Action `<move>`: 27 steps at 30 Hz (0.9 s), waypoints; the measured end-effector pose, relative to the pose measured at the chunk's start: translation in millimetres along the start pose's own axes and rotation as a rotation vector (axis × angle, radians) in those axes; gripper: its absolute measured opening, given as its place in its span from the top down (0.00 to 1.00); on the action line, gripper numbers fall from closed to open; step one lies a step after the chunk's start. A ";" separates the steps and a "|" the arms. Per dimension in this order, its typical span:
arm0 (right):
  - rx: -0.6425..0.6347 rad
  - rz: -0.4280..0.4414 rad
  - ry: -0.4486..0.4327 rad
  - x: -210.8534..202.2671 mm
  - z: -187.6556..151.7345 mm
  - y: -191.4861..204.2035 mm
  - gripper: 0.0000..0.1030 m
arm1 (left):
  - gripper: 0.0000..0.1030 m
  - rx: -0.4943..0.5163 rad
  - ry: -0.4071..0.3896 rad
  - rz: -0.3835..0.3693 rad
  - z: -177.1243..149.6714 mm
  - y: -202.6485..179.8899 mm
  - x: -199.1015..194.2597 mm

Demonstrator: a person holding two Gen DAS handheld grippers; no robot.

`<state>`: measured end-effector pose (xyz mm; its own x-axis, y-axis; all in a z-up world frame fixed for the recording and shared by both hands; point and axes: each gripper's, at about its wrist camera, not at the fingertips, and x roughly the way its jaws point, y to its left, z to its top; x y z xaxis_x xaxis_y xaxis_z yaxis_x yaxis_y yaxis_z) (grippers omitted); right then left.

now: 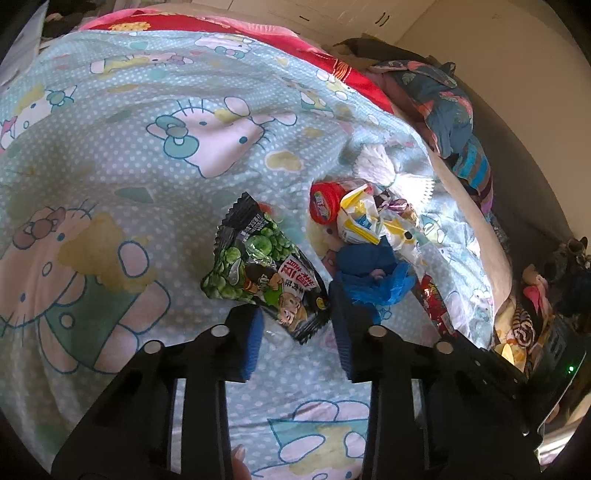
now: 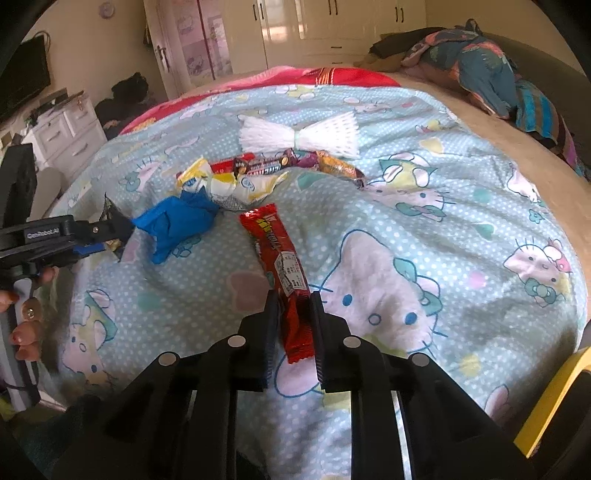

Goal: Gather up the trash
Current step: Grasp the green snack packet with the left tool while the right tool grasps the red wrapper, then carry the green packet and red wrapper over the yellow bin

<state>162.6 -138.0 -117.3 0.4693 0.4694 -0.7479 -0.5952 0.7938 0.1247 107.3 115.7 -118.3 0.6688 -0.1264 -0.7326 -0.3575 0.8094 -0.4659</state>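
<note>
A black and green snack bag (image 1: 264, 267) lies on the Hello Kitty bedspread (image 1: 129, 166). My left gripper (image 1: 295, 299) is open, its jaws on either side of the bag's near end. My right gripper (image 2: 293, 306) has its jaws close against a long red wrapper (image 2: 282, 269), which lies on the bed between them. A crumpled blue bag (image 2: 177, 221) (image 1: 373, 273), a yellow-white wrapper (image 2: 225, 184) (image 1: 364, 218), a red-lidded tub (image 1: 325, 201), candy wrappers (image 2: 332, 164) and white foam netting (image 2: 299, 134) lie beyond.
A pile of patterned clothes (image 2: 476, 59) lies at the bed's far right. A white dresser (image 2: 62, 129) and wardrobes (image 2: 295, 26) stand behind. A yellow object (image 2: 550, 402) sits at the lower right. The left gripper shows at the left in the right wrist view (image 2: 107, 229).
</note>
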 end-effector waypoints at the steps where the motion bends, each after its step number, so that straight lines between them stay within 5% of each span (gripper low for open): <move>1: 0.006 0.001 -0.008 -2.4 -0.4 -0.6 0.83 | 0.78 0.002 -0.005 -0.001 0.7 -0.5 -1.6; 27: 0.082 0.002 -0.167 -62.8 0.5 -10.9 0.91 | 0.79 0.167 -0.122 -0.111 2.7 -64.3 -51.3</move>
<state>140.0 -175.9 -71.4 0.5737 0.5233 -0.6301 -0.5442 0.8185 0.1842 97.8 71.7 -49.4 0.7754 -0.1577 -0.6115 -0.1715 0.8793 -0.4442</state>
